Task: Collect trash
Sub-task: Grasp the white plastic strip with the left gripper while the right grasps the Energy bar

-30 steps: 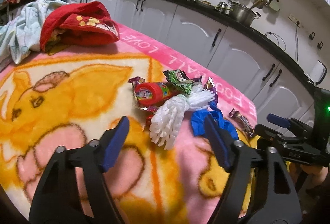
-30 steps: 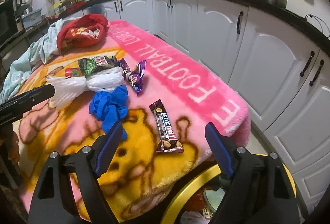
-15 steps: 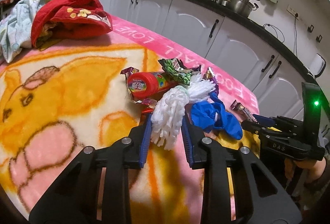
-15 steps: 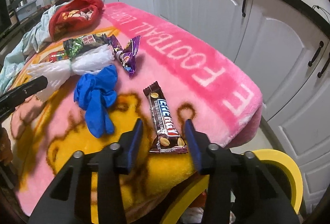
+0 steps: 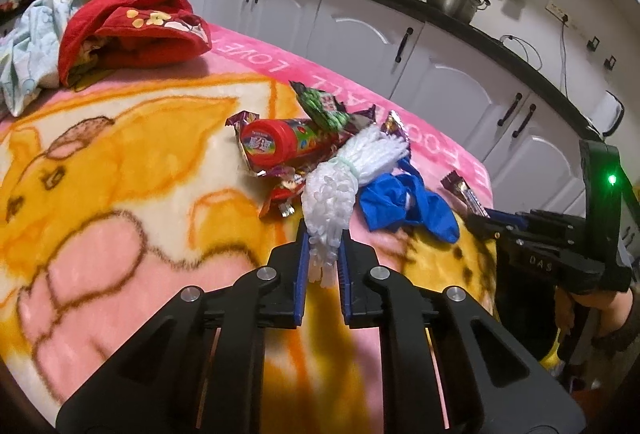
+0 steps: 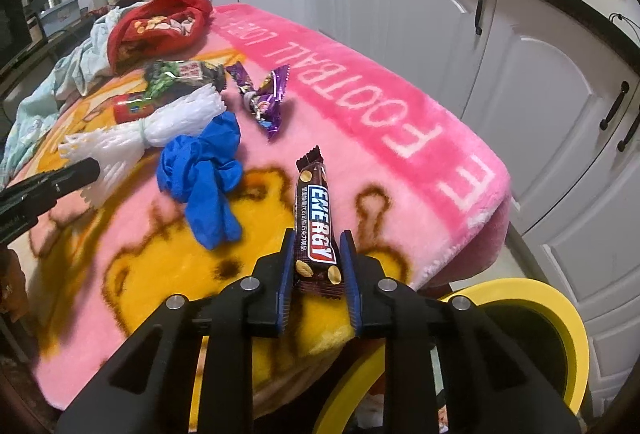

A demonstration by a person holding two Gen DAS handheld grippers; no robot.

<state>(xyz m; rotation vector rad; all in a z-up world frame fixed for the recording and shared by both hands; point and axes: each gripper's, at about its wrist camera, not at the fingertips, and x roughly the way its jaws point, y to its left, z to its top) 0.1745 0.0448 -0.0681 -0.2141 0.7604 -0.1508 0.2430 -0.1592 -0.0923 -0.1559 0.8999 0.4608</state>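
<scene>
The left gripper (image 5: 322, 258) has just been closing and now pinches the loose end of the white foam net (image 5: 340, 190), mid-bench on the pink blanket (image 5: 120, 194): light, springy, likely to stretch, so a hold near its tied waist seems safer. The right gripper (image 6: 316, 266) has just been closing onto the energy bar (image 6: 314, 222) near the bench's front corner: light, slick foil, held across its width. The yellow bin (image 6: 560, 318) below is half hidden; its contents are unclear.
</scene>
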